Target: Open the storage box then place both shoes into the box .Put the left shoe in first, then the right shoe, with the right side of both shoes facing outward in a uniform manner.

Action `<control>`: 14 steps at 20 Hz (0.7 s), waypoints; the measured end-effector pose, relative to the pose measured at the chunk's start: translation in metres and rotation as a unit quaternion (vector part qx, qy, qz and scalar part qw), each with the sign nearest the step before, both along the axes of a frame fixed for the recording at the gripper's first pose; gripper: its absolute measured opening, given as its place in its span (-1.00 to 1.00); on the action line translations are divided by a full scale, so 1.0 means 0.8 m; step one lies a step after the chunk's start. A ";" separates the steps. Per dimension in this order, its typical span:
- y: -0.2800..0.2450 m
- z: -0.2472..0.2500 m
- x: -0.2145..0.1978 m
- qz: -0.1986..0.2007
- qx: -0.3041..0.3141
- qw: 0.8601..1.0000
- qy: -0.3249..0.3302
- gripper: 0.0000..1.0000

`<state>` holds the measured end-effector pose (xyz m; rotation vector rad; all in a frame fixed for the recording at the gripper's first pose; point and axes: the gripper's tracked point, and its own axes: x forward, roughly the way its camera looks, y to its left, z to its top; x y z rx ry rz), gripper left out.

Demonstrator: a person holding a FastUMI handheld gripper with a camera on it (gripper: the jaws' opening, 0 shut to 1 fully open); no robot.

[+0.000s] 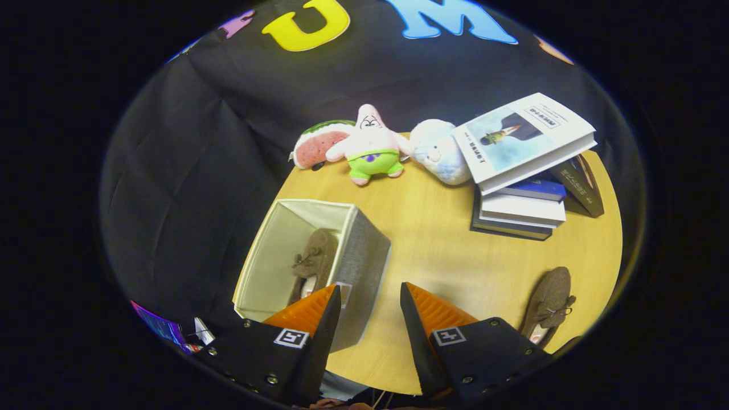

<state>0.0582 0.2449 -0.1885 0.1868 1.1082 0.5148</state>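
Gripper [370, 296]: fingers apart, holding nothing. Brown fabric shoes, two: one [314, 259] inside open grey fabric storage box [364, 256], lengthwise away from fingers; other [551, 302] on wooden table [438, 250], right of fingers.

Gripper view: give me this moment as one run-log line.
box open | one shoe inside | other shoe on table | gripper open, empty, above box edge

One shoe [312, 263] in the box [364, 256] by the parted, empty fingers [424, 307], other shoe [549, 304] on the table [444, 250] rightward.
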 end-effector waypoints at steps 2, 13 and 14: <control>-0.027 -0.003 0.004 -0.013 -0.003 1.000 0.002 0.29; -0.202 -0.060 -0.018 -0.062 -0.060 0.996 0.005 0.29; -0.215 -0.066 -0.021 -0.069 -0.059 0.996 0.011 0.29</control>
